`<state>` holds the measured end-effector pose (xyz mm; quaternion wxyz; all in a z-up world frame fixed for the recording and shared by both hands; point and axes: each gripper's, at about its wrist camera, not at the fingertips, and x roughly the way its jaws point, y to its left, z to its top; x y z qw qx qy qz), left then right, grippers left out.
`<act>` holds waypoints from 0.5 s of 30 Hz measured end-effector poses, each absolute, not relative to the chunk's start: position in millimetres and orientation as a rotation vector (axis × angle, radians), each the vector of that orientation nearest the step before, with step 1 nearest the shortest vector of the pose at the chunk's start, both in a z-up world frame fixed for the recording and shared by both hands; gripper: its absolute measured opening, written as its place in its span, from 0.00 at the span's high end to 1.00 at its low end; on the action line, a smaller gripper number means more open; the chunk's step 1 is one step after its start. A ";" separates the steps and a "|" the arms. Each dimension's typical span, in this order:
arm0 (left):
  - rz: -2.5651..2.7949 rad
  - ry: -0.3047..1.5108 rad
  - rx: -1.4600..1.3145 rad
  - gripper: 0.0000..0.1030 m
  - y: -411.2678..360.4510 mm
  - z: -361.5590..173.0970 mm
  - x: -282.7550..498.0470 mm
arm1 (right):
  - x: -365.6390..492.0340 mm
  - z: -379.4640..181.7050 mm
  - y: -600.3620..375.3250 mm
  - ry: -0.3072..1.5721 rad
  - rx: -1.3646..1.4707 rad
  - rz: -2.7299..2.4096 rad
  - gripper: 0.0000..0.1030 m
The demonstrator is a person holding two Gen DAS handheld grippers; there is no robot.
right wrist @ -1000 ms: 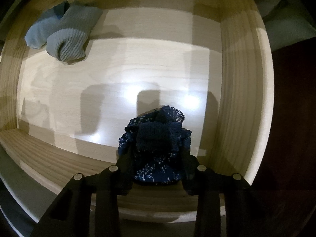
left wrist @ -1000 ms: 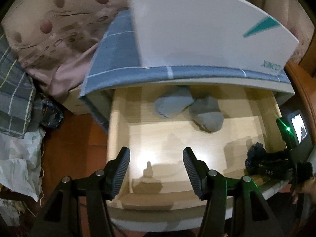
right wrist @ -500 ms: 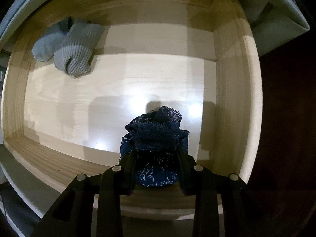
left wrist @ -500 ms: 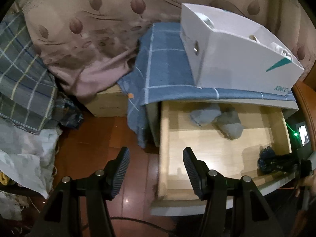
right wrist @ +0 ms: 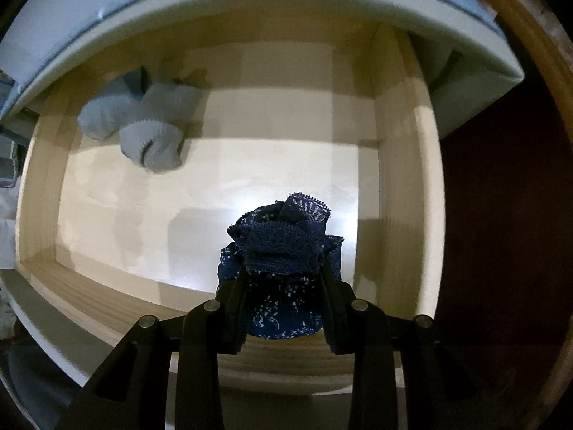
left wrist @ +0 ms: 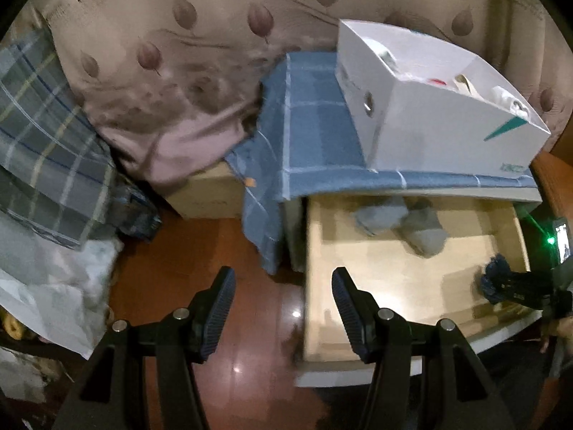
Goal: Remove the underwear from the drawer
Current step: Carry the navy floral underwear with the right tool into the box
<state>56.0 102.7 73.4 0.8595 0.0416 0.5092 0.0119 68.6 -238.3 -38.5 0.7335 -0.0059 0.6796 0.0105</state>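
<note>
The right gripper point(right wrist: 283, 272) is closed on the underwear point(right wrist: 283, 251); its two black fingers point(right wrist: 232, 308) press the dark blue cloth from both sides, and the lace edge bunches above the fingertips. The underwear is over the front right part of the drawer point(right wrist: 404, 186), just behind the front wall; I cannot tell if it touches the drawer floor. In the left wrist view the same bundle point(left wrist: 496, 268) shows near the right side of the drawer point(left wrist: 315, 251), with the right gripper point(left wrist: 501, 283) around it.

The left gripper point(left wrist: 283, 304) is wide open and holds nothing; its left finger is over the red-brown floor point(left wrist: 200, 251) and its right finger stands before the left front corner of the drawer.

At the back left of the drawer lie two grey socks point(right wrist: 143, 132), touching each other, well apart from the underwear.

A blue checked cloth point(left wrist: 311, 136) covers the top of the cabinet and hangs down its left side; a white box point(left wrist: 429, 107) stands on it, open at the top. To the left are a pink leaf-patterned fabric point(left wrist: 179, 71) and a plaid cloth point(left wrist: 43, 136).
</note>
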 end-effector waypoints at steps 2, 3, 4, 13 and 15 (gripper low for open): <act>0.010 1.085 0.071 0.44 93.1 64.6 56.5 | 66.9 -32.9 -239.7 1.479 -0.030 0.018 0.71; 0.001 1.090 0.062 0.44 87.5 59.9 56.4 | 65.9 -29.7 -239.8 1.474 -0.033 0.021 0.71; -0.004 1.093 0.055 0.44 82.7 56.1 56.6 | 65.3 -26.2 -241.6 1.471 -0.027 0.029 0.71; 0.012 1.121 -0.016 0.44 50.0 11.5 59.4 | 73.7 5.3 -229.2 1.426 0.002 0.067 0.71; 0.025 1.132 -0.033 0.44 47.5 0.2 59.0 | 79.3 16.5 -224.5 1.408 0.006 0.082 0.71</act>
